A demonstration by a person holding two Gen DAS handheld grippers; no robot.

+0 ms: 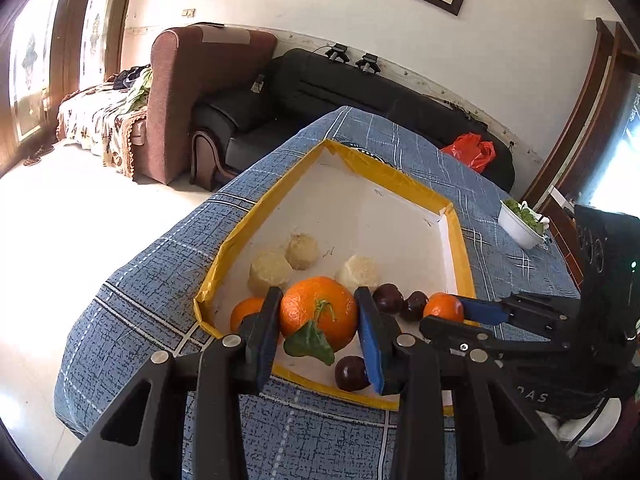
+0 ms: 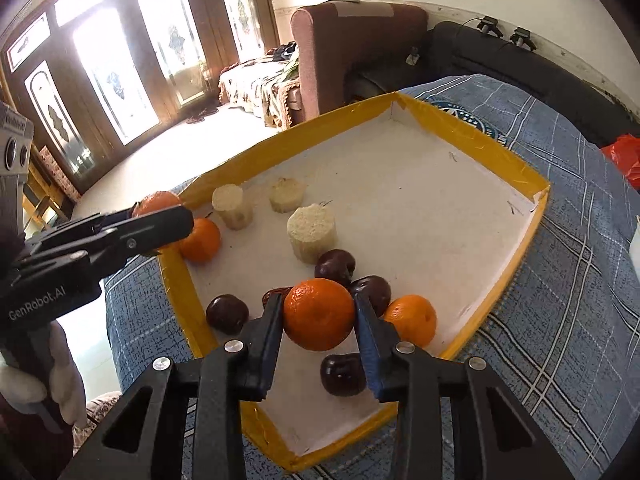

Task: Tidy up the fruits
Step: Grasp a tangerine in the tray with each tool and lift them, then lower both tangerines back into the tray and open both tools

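Observation:
A white tray with a yellow rim (image 1: 460,240) (image 2: 516,168) lies on a blue checked cloth. My left gripper (image 1: 318,304) is shut on an orange with a green leaf (image 1: 316,312), held above the tray's near left corner. My right gripper (image 2: 318,312) is shut on a second orange (image 2: 320,314) above the tray's near part. In the tray lie three pale corn pieces (image 2: 312,232), several dark plums (image 2: 226,314) and two more oranges (image 2: 412,320) (image 2: 200,240). The right gripper also shows in the left wrist view (image 1: 452,316), the left gripper in the right wrist view (image 2: 160,220).
A white bowl with greens (image 1: 522,222) stands on the cloth right of the tray. A red bag (image 1: 470,150) lies on the black sofa (image 1: 320,88) behind the table. A brown armchair (image 1: 188,92) stands to the left. The table edge drops off left of the tray.

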